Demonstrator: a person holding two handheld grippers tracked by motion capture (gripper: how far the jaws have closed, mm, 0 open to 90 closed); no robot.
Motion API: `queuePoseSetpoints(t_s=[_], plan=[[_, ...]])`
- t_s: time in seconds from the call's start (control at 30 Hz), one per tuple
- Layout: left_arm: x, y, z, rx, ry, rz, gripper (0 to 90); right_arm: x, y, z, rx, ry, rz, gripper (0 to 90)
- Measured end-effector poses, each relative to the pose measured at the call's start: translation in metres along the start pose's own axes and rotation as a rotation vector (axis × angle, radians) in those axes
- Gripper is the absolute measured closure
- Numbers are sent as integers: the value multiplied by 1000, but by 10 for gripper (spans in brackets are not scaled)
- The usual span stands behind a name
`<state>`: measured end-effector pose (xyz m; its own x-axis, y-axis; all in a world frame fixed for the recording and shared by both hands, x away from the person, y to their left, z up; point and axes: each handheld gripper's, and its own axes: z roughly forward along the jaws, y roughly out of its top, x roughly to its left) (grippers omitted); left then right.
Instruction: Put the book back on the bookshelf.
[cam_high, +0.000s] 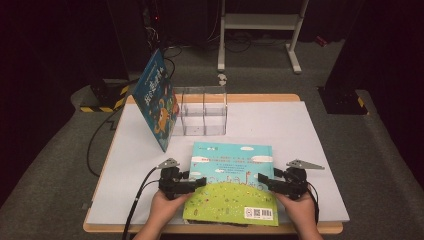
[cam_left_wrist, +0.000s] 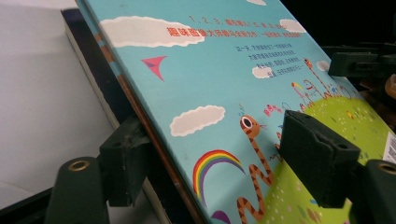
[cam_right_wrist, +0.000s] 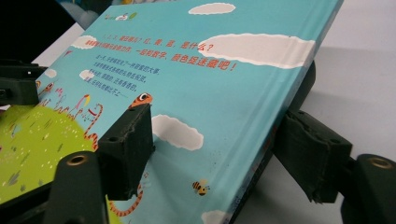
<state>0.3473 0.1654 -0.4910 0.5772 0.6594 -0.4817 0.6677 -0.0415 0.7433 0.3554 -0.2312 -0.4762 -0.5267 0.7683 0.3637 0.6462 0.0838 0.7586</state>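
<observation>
A picture book with a blue sky and green hill on its cover sits at the front middle of the table, its barcode corner nearest the person. My left gripper holds its left edge, one jaw on the cover and one under the spine. My right gripper grips the opposite edge the same way, with the cover between its jaws. In the right gripper view a shadow lies under the book's edge, so that side looks raised off the table. Each gripper view shows the other gripper's jaw far off across the book.
A second blue book stands tilted against a clear plastic organiser at the back left of the white table mat. Beyond the table are a white stand's legs and a black-and-yellow striped base on the floor.
</observation>
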Motion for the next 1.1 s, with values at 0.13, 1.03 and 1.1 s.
queuePoseSetpoints(t_s=[0.13,1.03,1.1], plan=[[-5,8,-5,-32,19,37,309,6,7,-7,-39,-21,-25,321],[-8,68,-42,-320,117,187,470,51,89,-27,-271,-94,-214,535],[-8,73,-42,-335,121,204,475,53,93,-28,-283,-98,-217,544]])
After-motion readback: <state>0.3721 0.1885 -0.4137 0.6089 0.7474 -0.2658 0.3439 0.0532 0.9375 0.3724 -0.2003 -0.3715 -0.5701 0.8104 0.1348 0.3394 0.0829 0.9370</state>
